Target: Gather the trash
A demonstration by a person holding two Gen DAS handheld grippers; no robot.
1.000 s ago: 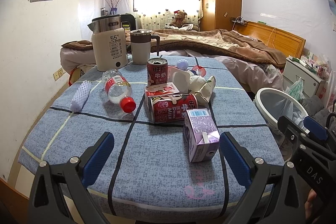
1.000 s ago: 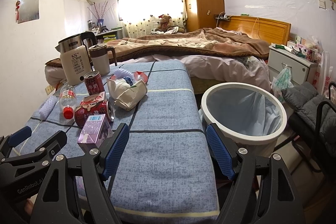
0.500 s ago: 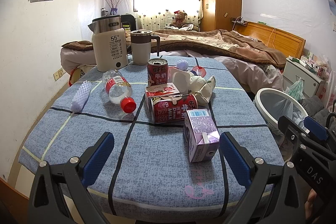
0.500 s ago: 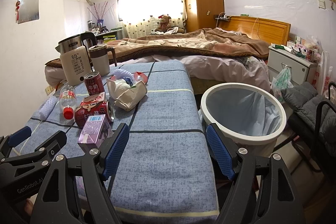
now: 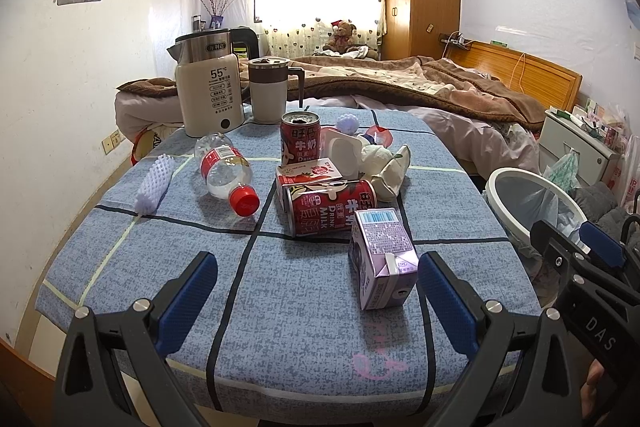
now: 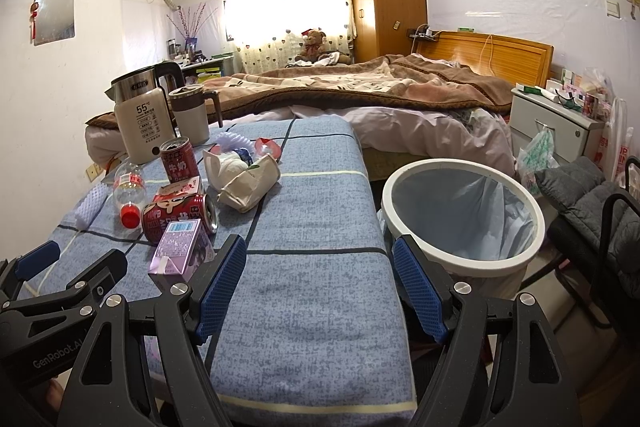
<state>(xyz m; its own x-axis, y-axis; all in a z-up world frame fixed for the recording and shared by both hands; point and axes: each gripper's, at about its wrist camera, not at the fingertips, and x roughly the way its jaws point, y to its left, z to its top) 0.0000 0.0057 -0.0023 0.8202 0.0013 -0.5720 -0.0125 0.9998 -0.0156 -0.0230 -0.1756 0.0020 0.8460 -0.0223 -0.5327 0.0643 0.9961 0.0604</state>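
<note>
We hold both grippers, left (image 5: 316,287) and right (image 6: 320,283), spread wide and gripping nothing; the carton (image 5: 380,259) lies just beyond our left, the bin (image 6: 464,215) past our right.

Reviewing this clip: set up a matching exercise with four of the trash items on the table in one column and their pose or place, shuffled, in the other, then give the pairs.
Things:
1. purple carton
2. water bottle
3. red can with the open top
4. red can marked DRINK MILK

States:
A. upright, in front of the mug
B. on its side, just behind the purple carton
C. nearest the left gripper, by its right finger
D. on its side, red cap toward the camera

Pairs: 1-C, 2-D, 3-A, 4-B
</note>
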